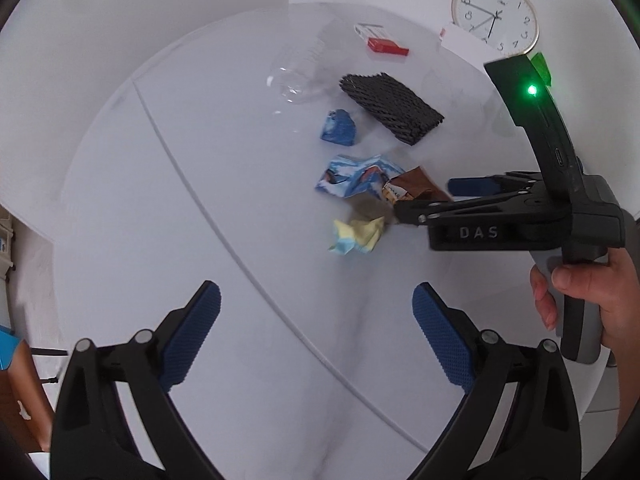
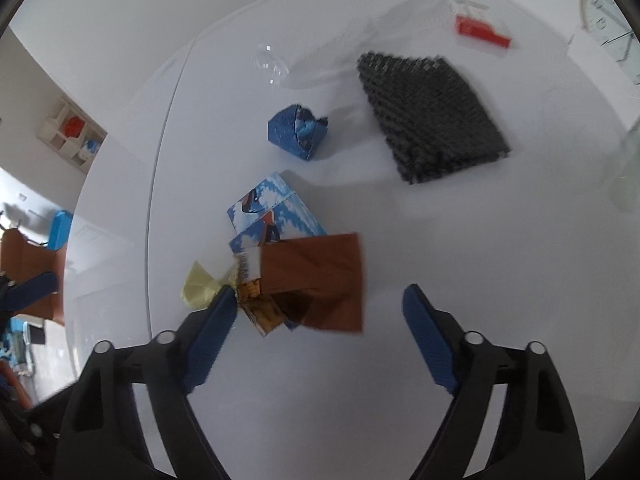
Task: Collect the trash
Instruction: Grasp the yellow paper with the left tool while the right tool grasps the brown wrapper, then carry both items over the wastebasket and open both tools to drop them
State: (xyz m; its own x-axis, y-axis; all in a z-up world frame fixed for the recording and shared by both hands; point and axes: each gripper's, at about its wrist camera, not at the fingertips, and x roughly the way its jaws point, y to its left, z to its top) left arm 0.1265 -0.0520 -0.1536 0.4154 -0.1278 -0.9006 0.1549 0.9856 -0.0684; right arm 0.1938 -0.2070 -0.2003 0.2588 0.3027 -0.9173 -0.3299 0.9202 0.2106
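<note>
my right gripper (image 2: 316,312) is spread wide around the brown wrapper (image 2: 320,276) at the table's (image 2: 500,260) near middle; left gripper (image 1: 316,334) idles open. closing could pinch the yellow paper (image 2: 198,286) too.

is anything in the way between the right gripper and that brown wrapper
Nothing visible blocks it. The open right gripper already straddles the brown wrapper. Its left finger is near the yellow crumpled paper, and the wrapper overlaps the blue-and-white wrapper, so either might get pinched along.
</note>
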